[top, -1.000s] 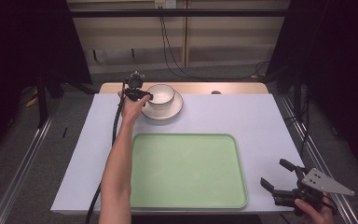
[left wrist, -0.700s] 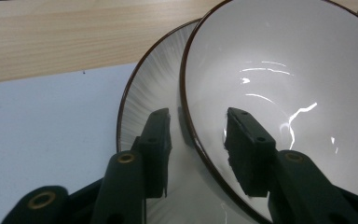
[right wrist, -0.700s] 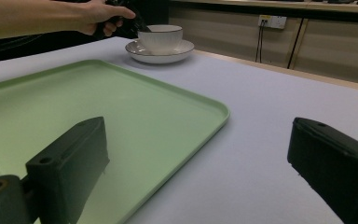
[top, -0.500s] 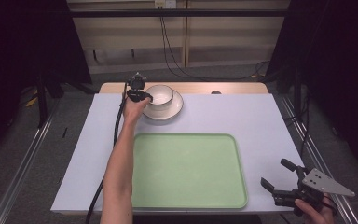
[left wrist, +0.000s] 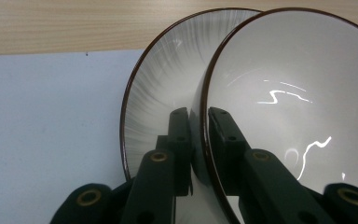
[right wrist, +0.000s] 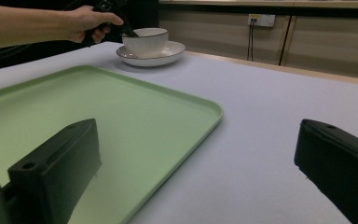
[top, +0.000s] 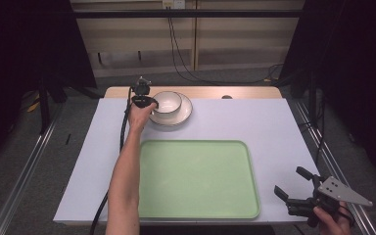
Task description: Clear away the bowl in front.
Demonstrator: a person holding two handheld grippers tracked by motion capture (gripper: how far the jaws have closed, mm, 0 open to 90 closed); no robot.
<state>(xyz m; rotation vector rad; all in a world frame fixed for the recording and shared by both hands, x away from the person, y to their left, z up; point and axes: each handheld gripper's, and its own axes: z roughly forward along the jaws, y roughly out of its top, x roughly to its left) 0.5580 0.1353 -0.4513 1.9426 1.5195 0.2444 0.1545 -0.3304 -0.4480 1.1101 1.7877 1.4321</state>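
Observation:
A white bowl point(top: 167, 101) with a dark rim stands on a white plate point(top: 184, 113) at the far middle of the table. My left gripper point(top: 148, 102) reaches it from the left. In the left gripper view the jaws point(left wrist: 198, 114) have just been closing and now pinch the bowl's point(left wrist: 284, 93) wall, one jaw inside and one outside, above the plate point(left wrist: 161, 84). My right gripper point(top: 290, 180) stands open near the front right corner, with nothing between its jaws point(right wrist: 198, 144). The right gripper view has the bowl point(right wrist: 145, 39) far off to the left.
A large pale green tray point(top: 196, 178) lies in the front middle of the lavender table cover, between the two grippers; its near corner point(right wrist: 205, 112) sits just left of the right gripper. A strip of bare wood runs along the far edge.
The left gripper's jaws have closed onto the bowl's rim. Both hands stay where they were.

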